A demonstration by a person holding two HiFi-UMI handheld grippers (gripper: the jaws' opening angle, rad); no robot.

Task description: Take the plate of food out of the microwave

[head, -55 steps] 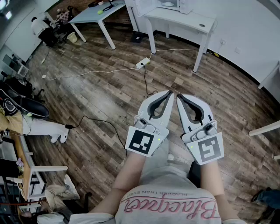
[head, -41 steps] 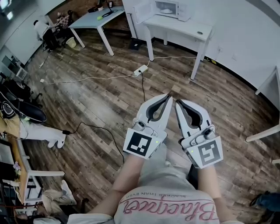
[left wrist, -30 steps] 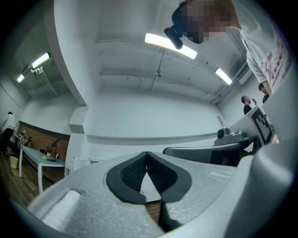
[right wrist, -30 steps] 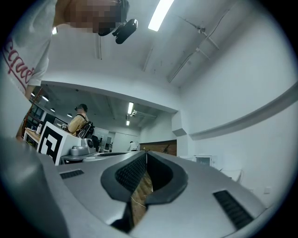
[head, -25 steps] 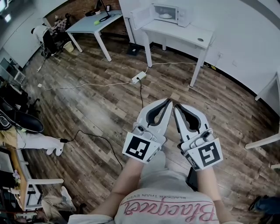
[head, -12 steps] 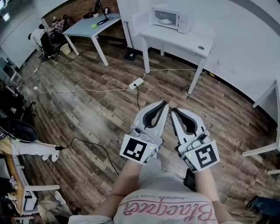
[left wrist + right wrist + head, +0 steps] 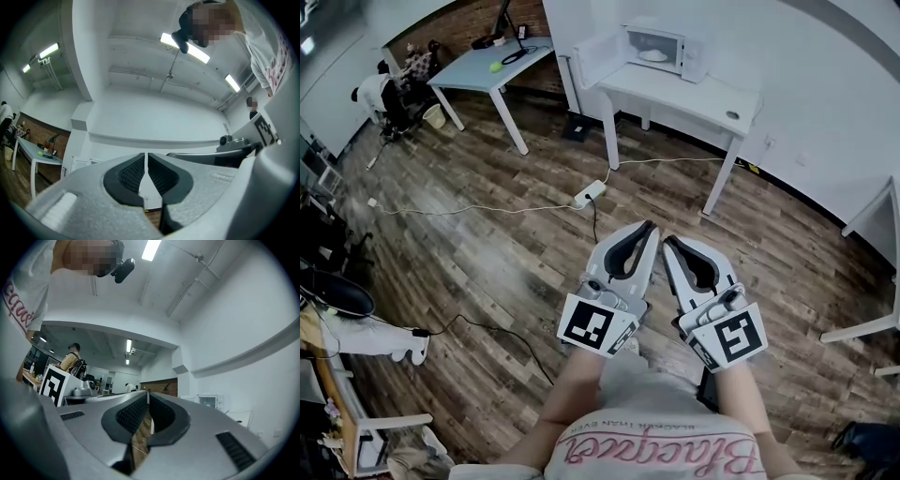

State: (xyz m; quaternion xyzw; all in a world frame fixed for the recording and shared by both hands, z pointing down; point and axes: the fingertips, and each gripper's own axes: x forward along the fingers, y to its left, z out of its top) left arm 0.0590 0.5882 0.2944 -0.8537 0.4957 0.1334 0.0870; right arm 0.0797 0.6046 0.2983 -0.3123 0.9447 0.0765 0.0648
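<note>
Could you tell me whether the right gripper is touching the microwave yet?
Apart. The head view shows the right gripper over the wooden floor, well short of the microwave, which sits on the white table ahead.

You wear a white T-shirt (image 7: 661,448) with pinkish-red script lettering across it, and light grey trousers (image 7: 628,373) below it. Your left gripper (image 7: 651,227) and right gripper (image 7: 667,240) have smooth pale grey shells with curved, tapering jaws, lined inside with ribbed black pads (image 7: 130,174). At each near end sits a cube with black-and-white square markers: the left cube (image 7: 598,326) and the right cube (image 7: 734,337).
</note>
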